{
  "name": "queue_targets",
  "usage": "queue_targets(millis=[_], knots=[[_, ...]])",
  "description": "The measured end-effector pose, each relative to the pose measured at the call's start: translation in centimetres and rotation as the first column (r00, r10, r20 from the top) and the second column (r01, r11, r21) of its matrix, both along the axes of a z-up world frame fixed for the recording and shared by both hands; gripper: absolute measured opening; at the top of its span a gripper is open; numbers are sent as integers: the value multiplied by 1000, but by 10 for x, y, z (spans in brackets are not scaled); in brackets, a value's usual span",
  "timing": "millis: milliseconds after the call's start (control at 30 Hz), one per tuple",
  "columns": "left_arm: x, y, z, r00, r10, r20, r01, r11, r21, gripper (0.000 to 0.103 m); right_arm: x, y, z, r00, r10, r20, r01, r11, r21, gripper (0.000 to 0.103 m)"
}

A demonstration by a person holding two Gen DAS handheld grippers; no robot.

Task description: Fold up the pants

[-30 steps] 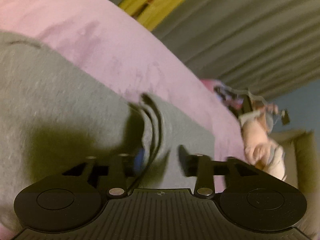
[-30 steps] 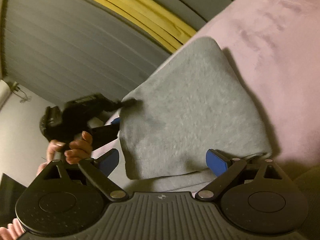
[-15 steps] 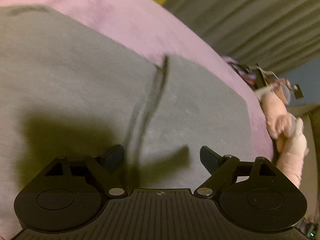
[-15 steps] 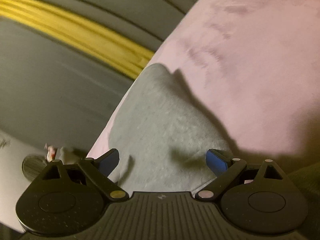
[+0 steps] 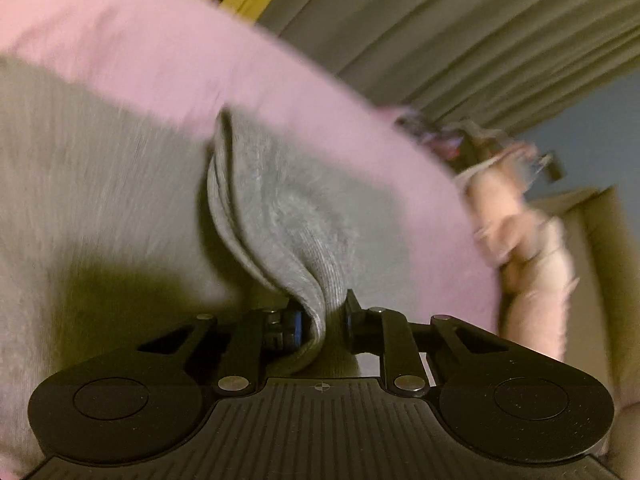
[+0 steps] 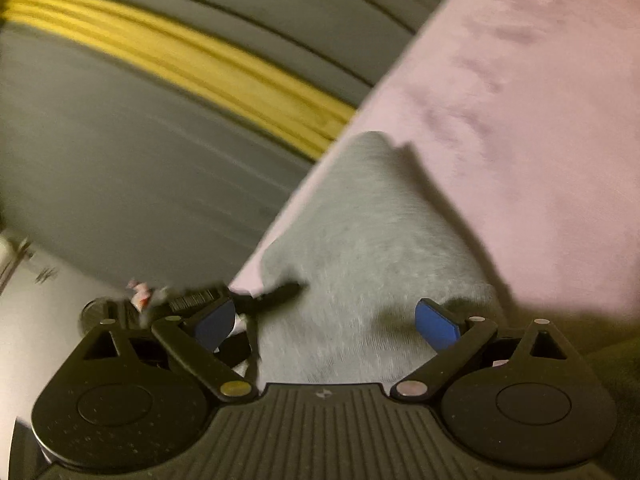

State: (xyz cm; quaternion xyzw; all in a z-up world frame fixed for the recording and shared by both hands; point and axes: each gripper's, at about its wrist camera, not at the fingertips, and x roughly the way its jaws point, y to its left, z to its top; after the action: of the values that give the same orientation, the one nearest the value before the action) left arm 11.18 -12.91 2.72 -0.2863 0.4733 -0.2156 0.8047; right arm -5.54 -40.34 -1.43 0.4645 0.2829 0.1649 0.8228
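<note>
Grey pants [image 5: 100,208] lie folded on a pink cover [image 5: 160,60]. In the left wrist view my left gripper [image 5: 322,320] is shut on a ribbed, layered edge of the pants [image 5: 288,232], which rises in a fold from the fingers. In the right wrist view the pants [image 6: 360,248] lie just ahead of my right gripper [image 6: 326,316], which is open and empty above them, blue pads [image 6: 436,324] wide apart. The left gripper [image 6: 272,296] shows there as a dark blurred shape at the pants' left edge.
The pink cover [image 6: 520,120] fills the right of the right wrist view. Grey curtains [image 5: 460,20] and a yellow band [image 6: 180,64] hang behind. The person's right hand [image 5: 520,232] with its gripper is at the cover's right edge.
My left gripper was open over the flat pants half a second ago; it has shut on the ribbed edge and lifted it into a fold. My right gripper stays open.
</note>
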Motion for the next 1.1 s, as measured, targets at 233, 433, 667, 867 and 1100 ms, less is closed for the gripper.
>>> queue_targets(millis=[233,433,667,867,1100], knots=[[-20,60,51,994,86,69,-89,995,42,21,-6,16,14,998,45,54,-40,996,-80,99],[-45,118,18,978,196,76,-210,934,288,48,-4,24,14,997,74,25,-71,993,-93,99],[-79,196,-37,866,499,-18,-492,858,148,65,8,41,5,991,133,-32,-136,984,-118,99],[-72,183,-43,914,406,-17,-406,914,21,79,9,62,11,986,167,-8,-166,969,-183,86],[-67,157,-52,935,353,9,-353,933,67,80,24,87,14,982,181,-55,-189,944,-269,49]])
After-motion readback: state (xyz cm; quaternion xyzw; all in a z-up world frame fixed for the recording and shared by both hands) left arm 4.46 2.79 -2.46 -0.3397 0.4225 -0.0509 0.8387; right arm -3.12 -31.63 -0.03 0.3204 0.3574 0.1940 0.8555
